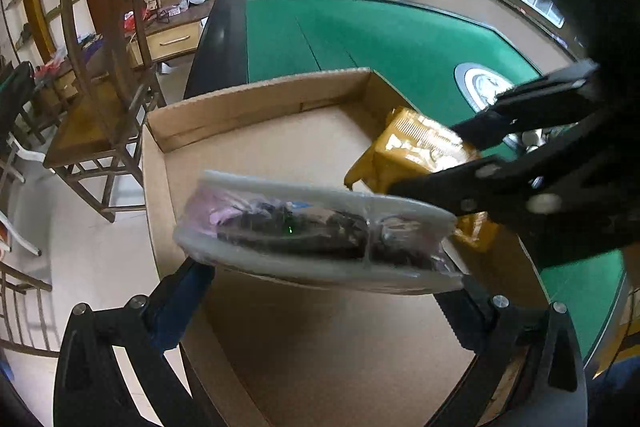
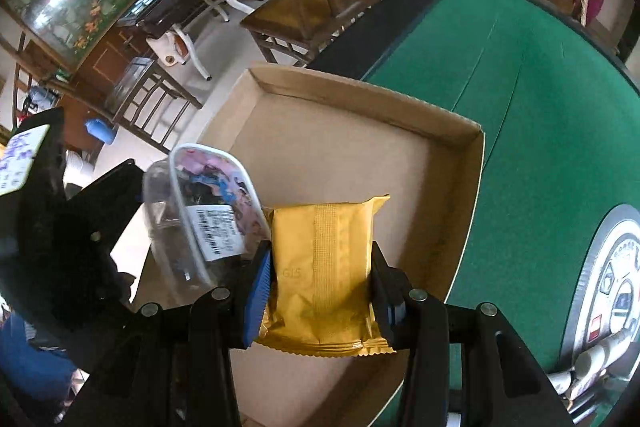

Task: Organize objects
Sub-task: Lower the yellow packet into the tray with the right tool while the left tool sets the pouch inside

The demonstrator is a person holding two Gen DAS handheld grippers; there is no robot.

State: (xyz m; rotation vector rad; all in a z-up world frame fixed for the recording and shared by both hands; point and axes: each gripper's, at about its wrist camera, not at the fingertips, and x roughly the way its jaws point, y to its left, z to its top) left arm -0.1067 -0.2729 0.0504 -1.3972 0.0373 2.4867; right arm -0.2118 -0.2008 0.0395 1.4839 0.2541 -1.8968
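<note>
Left wrist view: left gripper (image 1: 320,279) spread wide, clamped on a clear plastic tub (image 1: 316,231) with white rim and dark contents, held above the open cardboard box (image 1: 256,103) on the green table (image 1: 400,39). Just beyond, right gripper (image 1: 424,159) pinching a gold packet (image 1: 416,147) over the box's right side. Wooden chair (image 1: 100,99) left of the table.

Right wrist view: right gripper (image 2: 320,287) narrowed onto the gold packet (image 2: 324,267), over the box floor (image 2: 340,155). Tub (image 2: 208,211) touching the packet's left edge.
</note>
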